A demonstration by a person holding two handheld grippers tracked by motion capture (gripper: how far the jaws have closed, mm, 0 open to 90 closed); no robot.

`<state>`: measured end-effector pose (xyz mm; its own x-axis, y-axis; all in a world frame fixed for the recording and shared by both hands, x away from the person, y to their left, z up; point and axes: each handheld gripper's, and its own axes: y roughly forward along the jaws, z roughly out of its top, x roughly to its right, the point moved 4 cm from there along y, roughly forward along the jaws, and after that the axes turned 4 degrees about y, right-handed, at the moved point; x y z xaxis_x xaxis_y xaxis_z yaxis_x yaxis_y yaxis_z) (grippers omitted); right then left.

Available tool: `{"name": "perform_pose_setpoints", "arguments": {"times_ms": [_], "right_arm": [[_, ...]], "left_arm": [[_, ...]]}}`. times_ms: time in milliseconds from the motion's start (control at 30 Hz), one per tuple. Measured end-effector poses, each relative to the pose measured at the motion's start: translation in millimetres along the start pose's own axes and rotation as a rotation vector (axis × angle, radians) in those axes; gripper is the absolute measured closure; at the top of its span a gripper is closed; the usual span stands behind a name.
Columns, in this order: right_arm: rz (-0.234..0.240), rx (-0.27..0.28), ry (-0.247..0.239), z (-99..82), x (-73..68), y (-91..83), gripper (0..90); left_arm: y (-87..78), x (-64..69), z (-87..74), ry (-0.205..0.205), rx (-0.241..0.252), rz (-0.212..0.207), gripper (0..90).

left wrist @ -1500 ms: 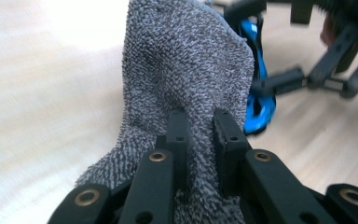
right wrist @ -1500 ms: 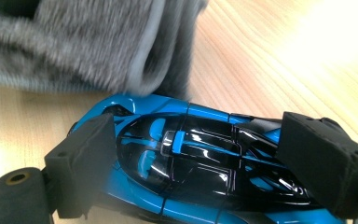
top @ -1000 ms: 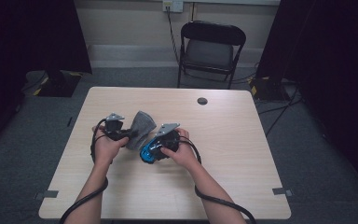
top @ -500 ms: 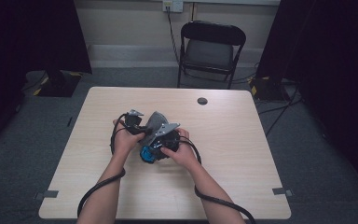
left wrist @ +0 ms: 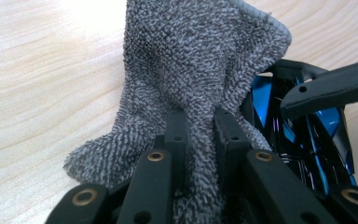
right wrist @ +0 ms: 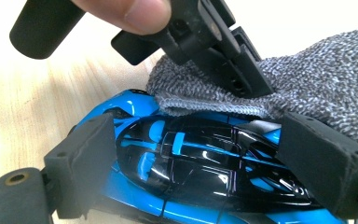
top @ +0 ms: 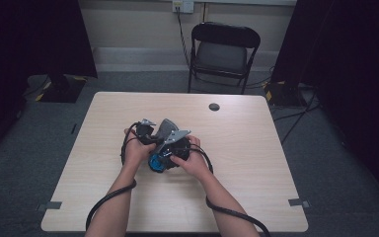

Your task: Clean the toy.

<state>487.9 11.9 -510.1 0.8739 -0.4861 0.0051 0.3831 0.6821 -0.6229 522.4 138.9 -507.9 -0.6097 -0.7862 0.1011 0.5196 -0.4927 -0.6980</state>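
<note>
A blue and black toy car (right wrist: 191,140) is clamped by its sides between the pads of my right gripper (right wrist: 204,161), which is shut on it. My left gripper (left wrist: 200,123) is shut on a bunched grey terry cloth (left wrist: 200,60). The cloth's edge (right wrist: 317,88) rests on the car's top, just beside the left gripper (right wrist: 214,51). In the high view both hands meet at the table's middle, with the cloth (top: 165,129) above the car (top: 157,163). The car (left wrist: 317,140) lies to the right of the cloth in the left gripper view.
The light wooden table (top: 246,168) has a small dark round disc (top: 214,106) near its far edge. A black folding chair (top: 224,49) stands beyond the table. Black cables trail from both grippers off the near edge.
My left hand has moved right and slightly down with the cloth, bringing it from beside the right gripper onto the car. The right hand has stayed put.
</note>
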Motion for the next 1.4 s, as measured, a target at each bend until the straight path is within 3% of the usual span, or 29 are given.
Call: {"name": "perform_pose_setpoints", "arguments": {"times_ms": [567,800,1400], "right_arm": [[0.003,-0.006,-0.004,0.2,0.6,-0.2,11.3],[0.003,-0.004,-0.007,0.1,0.4,-0.1,11.3],[0.001,-0.01,-0.006,0.4,0.0,-0.2,11.3]], "left_arm": [[-13.7,-1.9,-12.4,-0.014,-0.003,-0.016,78.6],[-24.4,-4.7,-21.4,-0.034,-0.007,-0.025,78.6],[-53.8,-4.1,-49.6,-0.033,-0.018,-0.03,78.6]]}}
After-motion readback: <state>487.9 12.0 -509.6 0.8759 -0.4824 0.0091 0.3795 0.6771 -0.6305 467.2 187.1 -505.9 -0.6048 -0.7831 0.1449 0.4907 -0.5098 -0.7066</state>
